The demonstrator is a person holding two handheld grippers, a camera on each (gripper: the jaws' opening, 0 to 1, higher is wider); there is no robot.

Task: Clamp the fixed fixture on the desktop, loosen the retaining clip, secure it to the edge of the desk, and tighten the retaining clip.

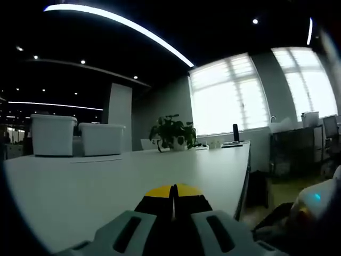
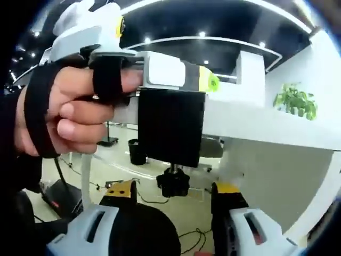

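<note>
Right claw [image 2: 173, 197] agape below fixture knob [image 2: 172, 183]

Two white bins [image 1: 74, 136] side by side, potted plant [image 1: 171, 132] near windows [image 1: 229, 93], ceiling light strip [image 1: 122, 24].

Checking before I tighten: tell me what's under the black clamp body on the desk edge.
Under the black clamp body a black screw knob hangs on a short stem, between the right tongs, which are open. The clamp's upper part is covered by the hand and left gripper.
</note>
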